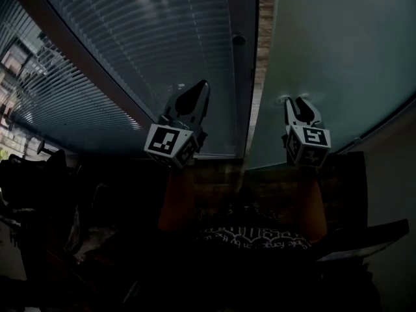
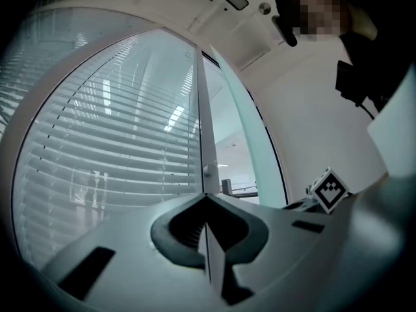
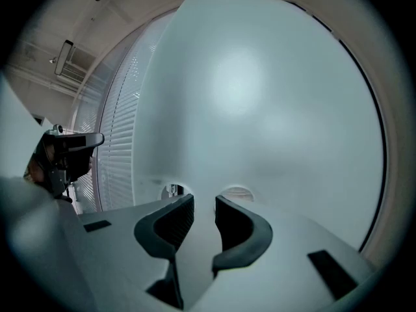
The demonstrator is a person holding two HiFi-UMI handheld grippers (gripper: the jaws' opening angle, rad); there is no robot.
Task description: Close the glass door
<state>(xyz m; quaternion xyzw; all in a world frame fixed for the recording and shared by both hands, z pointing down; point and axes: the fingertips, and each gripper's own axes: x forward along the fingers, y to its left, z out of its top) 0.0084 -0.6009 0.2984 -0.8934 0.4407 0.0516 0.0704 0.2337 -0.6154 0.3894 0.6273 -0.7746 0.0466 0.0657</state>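
The frosted glass door [image 1: 325, 57] fills the right of the head view, and a narrow gap [image 1: 260, 70] separates it from the metal frame post [image 1: 242, 64]. My right gripper [image 1: 296, 101] has its tips at the door's surface near a small round fitting [image 1: 284, 100], jaws a little apart and empty. In the right gripper view, that gripper [image 3: 205, 200] faces the frosted door [image 3: 260, 96], with two round fittings [image 3: 237, 192] just past the tips. My left gripper [image 1: 203, 86] is shut in front of the blind-covered glass panel [image 1: 130, 44]; the left gripper [image 2: 207, 197] points at the frame post [image 2: 203, 135].
Horizontal blinds [image 2: 117, 142] cover the fixed glass panel left of the post. A brown floor strip shows through the gap. Dark furniture and clutter [image 1: 45, 200] sit low at the left. A white wall [image 2: 325, 129] stands to the right of the doorway.
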